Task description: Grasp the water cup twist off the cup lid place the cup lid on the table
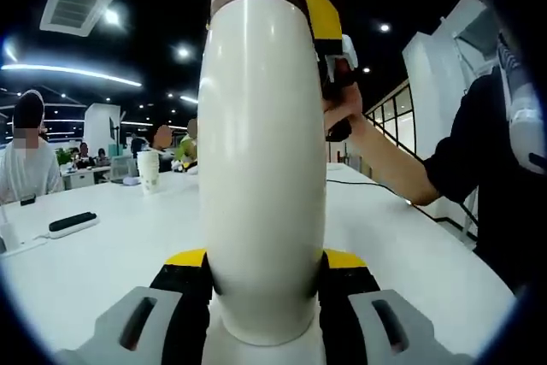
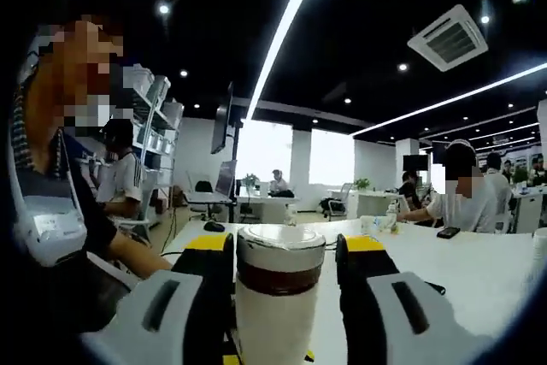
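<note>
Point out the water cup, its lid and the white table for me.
water cup [image 1: 265, 177], left gripper view, white body.
cup lid [image 2: 280, 250], right gripper view, clear top.
table [image 1: 128, 254], left gripper view, bare surface.

bright ceiling lights [image 2: 286, 19], fisheye-warped edges

White table [image 1: 111, 254] carries a paper cup [image 1: 148, 170] at its far side and a dark flat device on a white base [image 1: 72, 223] near its left edge. Ceiling vent [image 2: 452, 38] overhead. A dark phone [image 2: 447, 232] lies beside a seated person [image 2: 466, 198]; wall monitor [image 2: 224, 117] behind.
</note>
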